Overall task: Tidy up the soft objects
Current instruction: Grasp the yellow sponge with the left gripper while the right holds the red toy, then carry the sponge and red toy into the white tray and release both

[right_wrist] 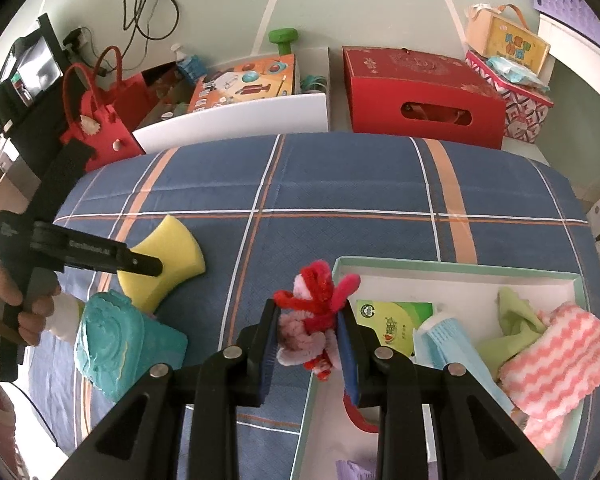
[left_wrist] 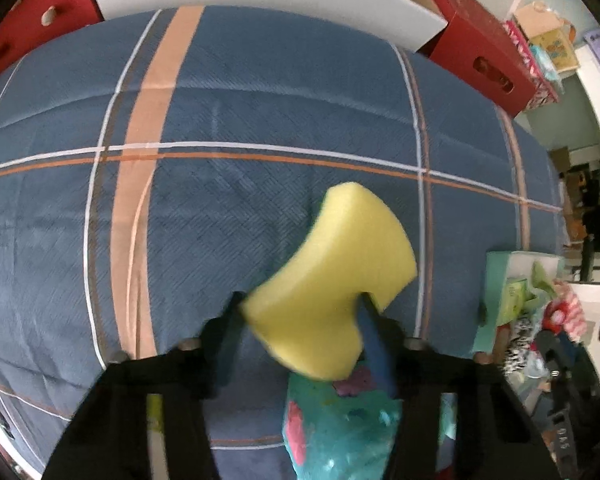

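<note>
A yellow hourglass-shaped sponge lies on the blue plaid bedspread. My left gripper has its fingers at the sponge's narrow waist, pressing on both sides. A teal padded item lies just below the sponge. My right gripper is shut on a red and pink fuzzy pipe-cleaner toy, held over the left rim of a pale green open box.
The box holds a green packet, a blue face mask, a green cloth and a pink-striped cloth. Beyond the bed stand a white board, a red box and a red bag.
</note>
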Available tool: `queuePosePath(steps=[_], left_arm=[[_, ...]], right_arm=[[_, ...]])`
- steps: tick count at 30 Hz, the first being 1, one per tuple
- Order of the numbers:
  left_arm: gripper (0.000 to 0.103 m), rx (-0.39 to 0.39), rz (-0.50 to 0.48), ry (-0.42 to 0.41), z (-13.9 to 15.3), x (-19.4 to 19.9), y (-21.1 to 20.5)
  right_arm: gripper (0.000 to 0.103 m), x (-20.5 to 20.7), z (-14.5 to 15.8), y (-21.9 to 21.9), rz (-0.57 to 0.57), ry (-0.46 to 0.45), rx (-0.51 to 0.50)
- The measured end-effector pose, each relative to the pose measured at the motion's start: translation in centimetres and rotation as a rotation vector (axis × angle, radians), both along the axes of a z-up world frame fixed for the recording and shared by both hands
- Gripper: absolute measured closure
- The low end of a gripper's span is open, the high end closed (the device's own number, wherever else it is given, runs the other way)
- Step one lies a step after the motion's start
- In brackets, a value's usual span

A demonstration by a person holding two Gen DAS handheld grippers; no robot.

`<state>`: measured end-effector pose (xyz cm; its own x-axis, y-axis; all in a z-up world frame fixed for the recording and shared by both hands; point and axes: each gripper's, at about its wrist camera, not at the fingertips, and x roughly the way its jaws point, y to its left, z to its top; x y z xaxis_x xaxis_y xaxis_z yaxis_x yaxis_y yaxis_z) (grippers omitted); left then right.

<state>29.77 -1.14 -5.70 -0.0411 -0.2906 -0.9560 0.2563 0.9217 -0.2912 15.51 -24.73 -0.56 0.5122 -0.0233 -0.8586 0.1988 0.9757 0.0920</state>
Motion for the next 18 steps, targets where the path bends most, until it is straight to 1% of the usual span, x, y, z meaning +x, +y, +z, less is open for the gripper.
queuePosePath(steps=[1,5,10,13,15,17,18], left_arm=[[0.054,-0.018,0.016,-0.005,0.6,-0.2,0.5],[0.063,-0.009,0.029,-0.037,2.1,-1.1,1.9],[0.068,-0.030,0.065,-0.075,4.1,-2.0,3.4],[0.068,-0.062,0.086,-0.107,6.5,-2.2,4.8],[0.069,-0.079,0.084,-0.144,8.6,-3.3,5.5],[0.069,-0.131,0.077,-0.179,10.8,-4.8,5.7],[0.069,-0.152,0.074,-0.189,11.4,-5.0,5.3]], right_arm=[[0.073,-0.1,0.1,0.2,0.004,-0.003,-0.001],[0.073,-0.6,0.1,0.6,0.021,-0.010,-0.001],[0.073,-1.3,0.1,0.9,0.035,-0.024,-0.003],[0.073,-1.9,0.3,1.0,0.039,-0.033,-0.002],[0.073,-2.6,0.4,1.0,0.039,-0.041,-0.005],[0.073,-3.3,0.5,0.8,0.034,-0.046,-0.004],[0.073,-3.7,0.5,0.6,0.027,-0.050,-0.001]])
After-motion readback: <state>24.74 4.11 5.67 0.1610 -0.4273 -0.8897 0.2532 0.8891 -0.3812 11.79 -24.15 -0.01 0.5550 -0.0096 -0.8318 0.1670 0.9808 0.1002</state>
